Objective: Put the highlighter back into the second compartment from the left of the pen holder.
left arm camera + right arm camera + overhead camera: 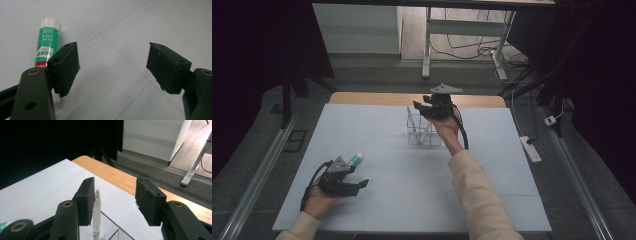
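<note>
A green and white glue stick [355,159] lies on the white mat near the front left. My left gripper [360,186] rests low just in front of it, open and holding nothing. In the left gripper view the glue stick [48,42] lies beside and partly behind one jaw of that gripper [112,53], outside the gap. A clear holder [432,139] stands mid-table with a pen [411,122] upright in it. My right gripper [419,107] hovers over the holder, open. In the right gripper view the pen [96,212] stands close beside one pad of the right gripper [115,185], not clamped.
The white mat [412,200] covers most of a wooden table [362,98] whose far edge shows bare. Beyond it stand desk legs [427,50] and cables on the floor. A power strip [530,149] lies off the table's right side.
</note>
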### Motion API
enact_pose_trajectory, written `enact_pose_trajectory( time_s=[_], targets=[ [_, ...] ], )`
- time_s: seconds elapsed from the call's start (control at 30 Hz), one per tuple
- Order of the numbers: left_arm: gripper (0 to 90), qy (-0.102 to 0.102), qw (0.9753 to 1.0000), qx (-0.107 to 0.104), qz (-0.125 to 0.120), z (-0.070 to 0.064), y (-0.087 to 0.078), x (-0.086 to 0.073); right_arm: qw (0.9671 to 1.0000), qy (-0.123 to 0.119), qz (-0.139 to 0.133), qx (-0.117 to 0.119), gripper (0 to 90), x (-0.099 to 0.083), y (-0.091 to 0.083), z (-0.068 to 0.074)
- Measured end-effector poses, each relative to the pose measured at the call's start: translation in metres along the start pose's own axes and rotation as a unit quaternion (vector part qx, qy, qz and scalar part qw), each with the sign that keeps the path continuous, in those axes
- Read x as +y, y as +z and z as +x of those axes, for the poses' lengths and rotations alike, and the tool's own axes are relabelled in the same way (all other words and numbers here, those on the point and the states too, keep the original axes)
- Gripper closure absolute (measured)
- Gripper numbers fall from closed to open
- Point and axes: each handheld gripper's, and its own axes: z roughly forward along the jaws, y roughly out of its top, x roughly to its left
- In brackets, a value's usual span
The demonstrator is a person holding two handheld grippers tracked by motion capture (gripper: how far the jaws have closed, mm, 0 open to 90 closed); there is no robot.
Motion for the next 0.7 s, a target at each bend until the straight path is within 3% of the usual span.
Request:
enact_pose_trajectory(
  time_s=[0.23,0.7],
  targets=[
    [25.9,0.000,1.0000,0.002,-0.004,0.000,-0.001,0.000,0.9998,-0.001,0.009,0.019,50.8,-0.002,-0.009,-0.001],
    [25.9,-0.001,1.0000,0.006,-0.005,0.000,-0.002,0.001,0.9995,-0.011,0.020,0.023,50.9,-0.014,-0.036,-0.004]
  ],
)
